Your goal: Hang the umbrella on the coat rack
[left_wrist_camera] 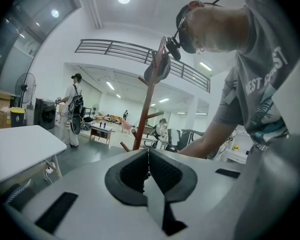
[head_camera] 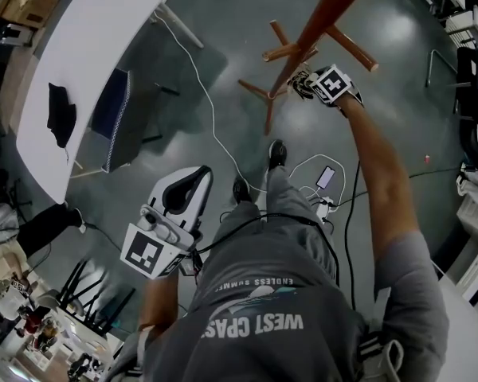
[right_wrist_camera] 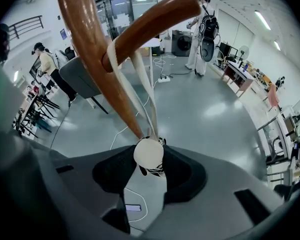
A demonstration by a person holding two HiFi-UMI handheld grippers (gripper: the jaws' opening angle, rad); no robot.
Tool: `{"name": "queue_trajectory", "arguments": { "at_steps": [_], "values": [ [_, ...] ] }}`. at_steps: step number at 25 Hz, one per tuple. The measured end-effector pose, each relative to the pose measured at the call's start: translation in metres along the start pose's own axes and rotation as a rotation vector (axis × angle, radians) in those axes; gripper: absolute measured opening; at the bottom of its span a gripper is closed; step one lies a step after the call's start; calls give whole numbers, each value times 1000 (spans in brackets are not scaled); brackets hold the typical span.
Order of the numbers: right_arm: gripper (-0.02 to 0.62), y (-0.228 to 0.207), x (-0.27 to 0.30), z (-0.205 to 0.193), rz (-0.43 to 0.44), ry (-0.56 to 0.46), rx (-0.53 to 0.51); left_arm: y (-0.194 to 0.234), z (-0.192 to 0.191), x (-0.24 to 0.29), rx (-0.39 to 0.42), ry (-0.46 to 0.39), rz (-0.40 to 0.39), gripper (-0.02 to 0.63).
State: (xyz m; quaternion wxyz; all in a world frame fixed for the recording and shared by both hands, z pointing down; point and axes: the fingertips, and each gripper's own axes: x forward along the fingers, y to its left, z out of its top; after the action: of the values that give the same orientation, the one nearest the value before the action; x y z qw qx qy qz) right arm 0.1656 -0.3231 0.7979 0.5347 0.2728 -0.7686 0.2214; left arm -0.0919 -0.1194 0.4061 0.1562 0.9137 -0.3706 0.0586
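Umbrella – coat rack, glossy floor

The coat rack is smooth, varnished wood. The floor is glossy grey. The table top is matt white.
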Motion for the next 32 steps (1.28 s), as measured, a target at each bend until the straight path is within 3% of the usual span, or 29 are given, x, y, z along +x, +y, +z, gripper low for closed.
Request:
{"name": "queue_trajectory", "arguments": {
  "at_steps": [10,19,28,32],
  "values": [
    [179,33,17,3,16,-23,66,-2,-1,-12,13,6,-4,18],
    [179,40,25,12,-51,-44,142,5,-4,-25,15,12,5,18],
    [161,38,-3,10,-84,-57,178,11,-6,-40,28,-6,-6,18],
    [156,47,-33,9,-99,-123,214,11,-1,-47,45,-21,-15,18]
  ]
}}
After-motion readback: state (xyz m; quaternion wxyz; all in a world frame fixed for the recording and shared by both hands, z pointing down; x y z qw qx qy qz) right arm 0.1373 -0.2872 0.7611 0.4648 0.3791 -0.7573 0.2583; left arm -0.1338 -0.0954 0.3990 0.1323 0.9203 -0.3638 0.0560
